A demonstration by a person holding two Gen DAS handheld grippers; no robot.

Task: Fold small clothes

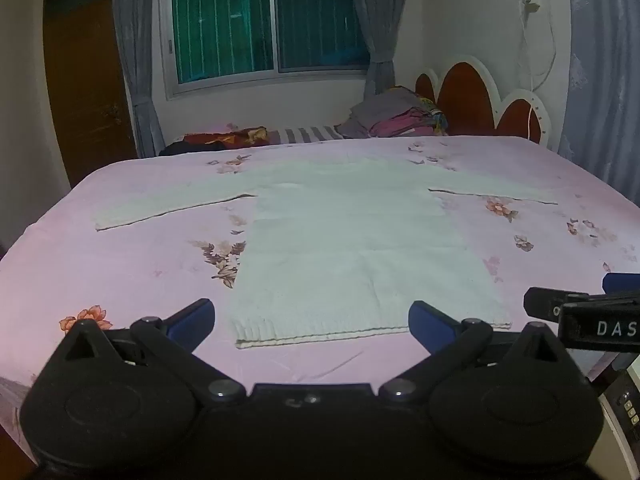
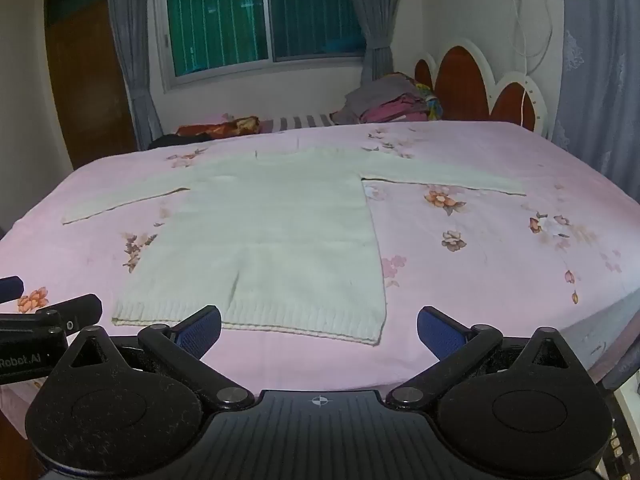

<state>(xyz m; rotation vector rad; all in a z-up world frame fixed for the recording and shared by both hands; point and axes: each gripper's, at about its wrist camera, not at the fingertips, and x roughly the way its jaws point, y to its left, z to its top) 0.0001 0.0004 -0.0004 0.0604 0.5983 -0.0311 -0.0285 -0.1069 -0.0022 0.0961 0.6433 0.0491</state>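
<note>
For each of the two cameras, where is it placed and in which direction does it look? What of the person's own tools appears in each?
Left wrist: sits behind the open left gripper, facing across the bed toward the window; the right gripper shows at the right edge.
Right wrist: sits behind the open right gripper, facing the same way; the left gripper shows at the left edge.
Shared: the white sweater lying flat, sleeves spread, and the headboard.

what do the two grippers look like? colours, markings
Left gripper and right gripper: matte black bodies with round housings, triangular cut-outs, metal pivot pins, blue ribbed fingertip pads. White lettering on the sides. The right has a ribbed grey plate with a crosshair mark.
</note>
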